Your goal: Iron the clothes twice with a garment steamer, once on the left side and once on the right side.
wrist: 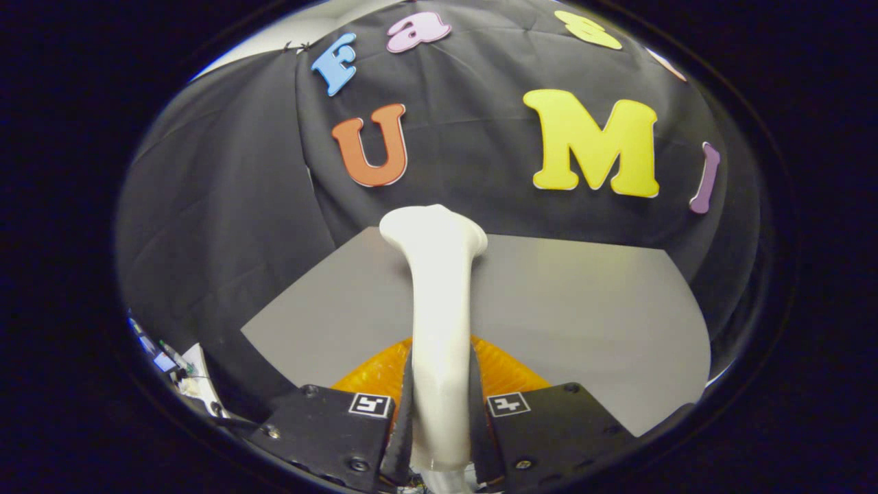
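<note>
- A black cloth wall (226, 206) hangs in folds behind a flat grey tabletop (583, 322), which spreads out ahead of the gripper.
- The gripper (440, 405) has its two fingers (401, 412) pressed against both sides of a smooth white plastic garment steamer (439, 309), pinching its long handle between them.
- The steamer runs forward from between the fingers and rises over the table; its far end flares into a wider, rounded head, seen against the lower part of the cloth wall.
- An orange, finely ribbed piece of clothing (507, 370) lies on the table just ahead of the fingers, beneath the steamer's handle, showing on both sides of it.
- Small black-and-white square markers (507, 404) sit on the gripper's body, one on either side of the handle.
</note>
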Demonstrator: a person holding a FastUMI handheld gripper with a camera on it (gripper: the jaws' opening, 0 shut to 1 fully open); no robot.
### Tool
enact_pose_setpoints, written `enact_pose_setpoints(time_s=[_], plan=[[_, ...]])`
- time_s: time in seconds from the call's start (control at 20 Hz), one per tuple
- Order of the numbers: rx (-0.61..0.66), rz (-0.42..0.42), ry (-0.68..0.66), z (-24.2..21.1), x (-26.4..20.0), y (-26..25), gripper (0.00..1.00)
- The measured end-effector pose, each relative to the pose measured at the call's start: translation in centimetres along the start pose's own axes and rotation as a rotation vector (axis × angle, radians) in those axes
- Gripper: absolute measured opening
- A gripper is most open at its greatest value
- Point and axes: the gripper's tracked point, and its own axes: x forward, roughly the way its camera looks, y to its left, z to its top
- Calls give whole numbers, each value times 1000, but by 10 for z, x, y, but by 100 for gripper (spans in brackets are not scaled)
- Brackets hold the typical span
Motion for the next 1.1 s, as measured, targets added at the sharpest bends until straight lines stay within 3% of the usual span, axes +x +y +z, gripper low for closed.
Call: enact_pose_setpoints(time_s=[0.35,0.55,0.8,1.1], plan=[[1,-25,-160,10,-117,-45,38],[66,-57,-250,12,-199,-83,38],[133,-187,-386,18,-308,-154,38],[189,-398,-518,29,-416,-248,37]])
